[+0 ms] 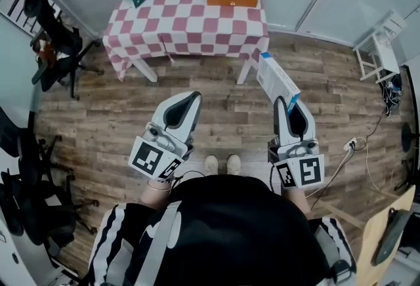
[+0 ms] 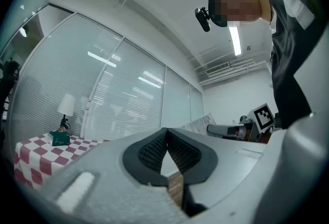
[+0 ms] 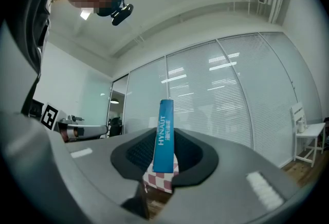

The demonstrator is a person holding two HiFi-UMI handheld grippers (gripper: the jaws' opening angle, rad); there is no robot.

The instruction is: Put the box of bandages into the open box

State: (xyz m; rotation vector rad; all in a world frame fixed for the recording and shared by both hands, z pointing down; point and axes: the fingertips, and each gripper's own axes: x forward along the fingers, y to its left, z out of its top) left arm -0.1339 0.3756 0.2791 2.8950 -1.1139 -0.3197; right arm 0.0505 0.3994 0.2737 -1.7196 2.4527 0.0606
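open floor runs to the table; office chairs crowd the left.

My left gripper is out ahead of me, nose tipped slightly up, pads pressed together at the tips with nothing between them. My right gripper is alongside it, well apart, tilted up much the same. Its jaws are clamped on the box of bandages, which stands edge-on and sticks out past the fingertips. Both wrists sit close to my body, just behind the grippers.
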